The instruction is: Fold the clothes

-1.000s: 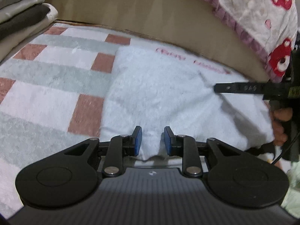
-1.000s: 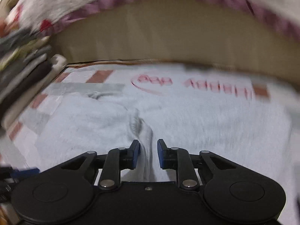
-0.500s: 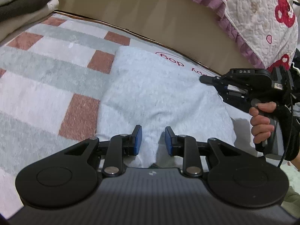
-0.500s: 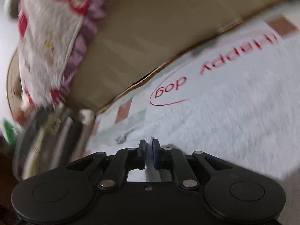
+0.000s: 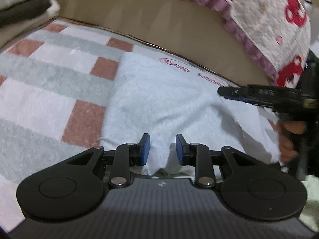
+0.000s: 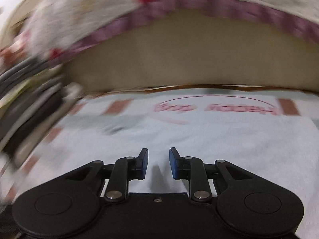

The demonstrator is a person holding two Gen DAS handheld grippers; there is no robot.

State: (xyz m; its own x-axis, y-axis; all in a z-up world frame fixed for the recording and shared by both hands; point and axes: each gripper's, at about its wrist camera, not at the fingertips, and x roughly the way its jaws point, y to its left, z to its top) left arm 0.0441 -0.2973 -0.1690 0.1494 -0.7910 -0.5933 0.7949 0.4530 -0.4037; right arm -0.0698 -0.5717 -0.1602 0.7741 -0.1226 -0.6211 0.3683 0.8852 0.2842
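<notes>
A stack of folded clothes (image 5: 24, 10) sits at the far left on a checked blanket (image 5: 49, 91). The left tool (image 5: 162, 149) has its fingers spread over the near edge of the pale blue garment (image 5: 159, 103), which lies flat on the blanket. The right tool (image 6: 158, 164) is spread too, low over the same garment.

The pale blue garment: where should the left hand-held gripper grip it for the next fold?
Grip the near hem of the pale blue garment, coming in low from the near side: that edge hangs loose between the open left hand-held gripper pads.
</notes>
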